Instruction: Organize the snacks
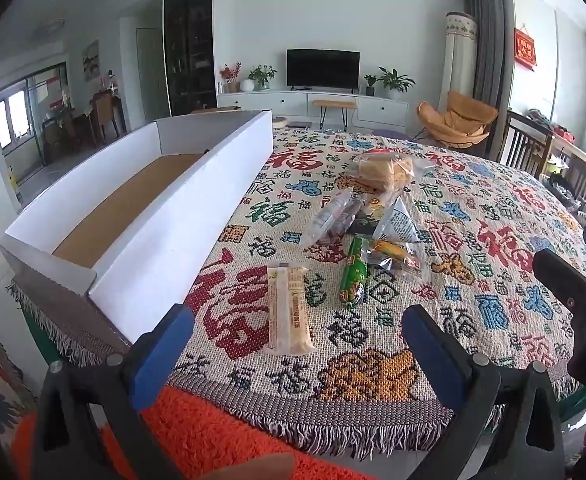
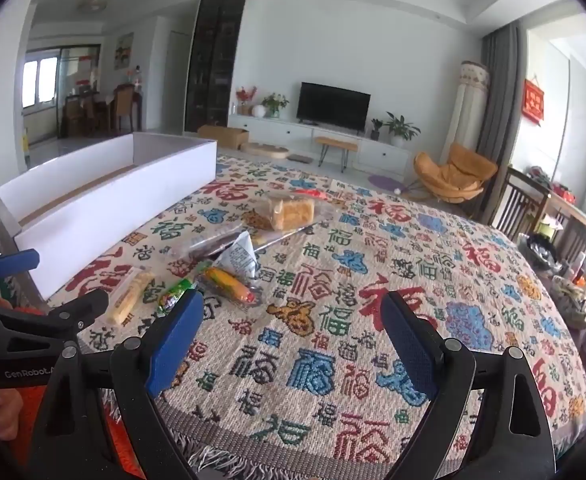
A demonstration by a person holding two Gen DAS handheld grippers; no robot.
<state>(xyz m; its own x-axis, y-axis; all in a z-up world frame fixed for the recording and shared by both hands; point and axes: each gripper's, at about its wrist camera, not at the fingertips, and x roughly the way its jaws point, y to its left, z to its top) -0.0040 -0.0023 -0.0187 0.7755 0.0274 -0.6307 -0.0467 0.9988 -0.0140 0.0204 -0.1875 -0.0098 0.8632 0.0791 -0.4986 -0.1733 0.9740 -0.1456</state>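
Several snack packets lie on the patterned tablecloth: a pale cream bar (image 1: 289, 310) (image 2: 129, 297) nearest, a green stick (image 1: 353, 274) (image 2: 175, 294), an orange-yellow packet (image 1: 393, 254) (image 2: 229, 284), a grey-white triangular packet (image 1: 399, 220) (image 2: 241, 260), a clear dark packet (image 1: 331, 218) and bagged bread (image 1: 387, 170) (image 2: 291, 210). A long white open box (image 1: 181, 216) (image 2: 105, 208) with a brown floor stands to their left. My left gripper (image 1: 297, 340) is open and empty at the near table edge, just short of the cream bar. My right gripper (image 2: 293, 336) is open and empty, right of the snacks.
The tablecloth (image 2: 413, 280) covers a round table with a fringed edge. Wooden chairs (image 2: 521, 204) and a cluttered side table stand at the right. An orange fuzzy surface (image 1: 221, 436) lies below the near edge. The right gripper's body (image 1: 573, 300) shows at the left view's right side.
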